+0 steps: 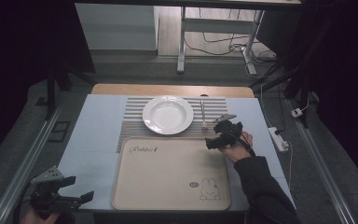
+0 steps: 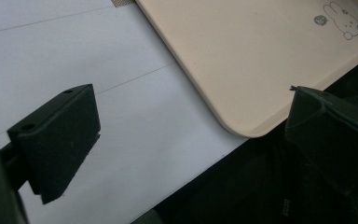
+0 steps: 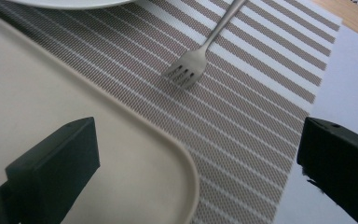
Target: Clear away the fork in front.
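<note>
Left claw (image 1: 81, 198) gapes low by tray (image 1: 168, 196); right claw (image 1: 212, 135) gapes, angled toward fork (image 3: 186, 70).

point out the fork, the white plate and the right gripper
fork (image 3: 186, 70), right gripper view, on its head above the tines
white plate (image 1: 154, 122), high view, on its left rim
right gripper (image 1: 213, 135), high view, midway between its open fingertips

Open placemat (image 3: 261, 107) around fork (image 3: 191, 70)
</note>
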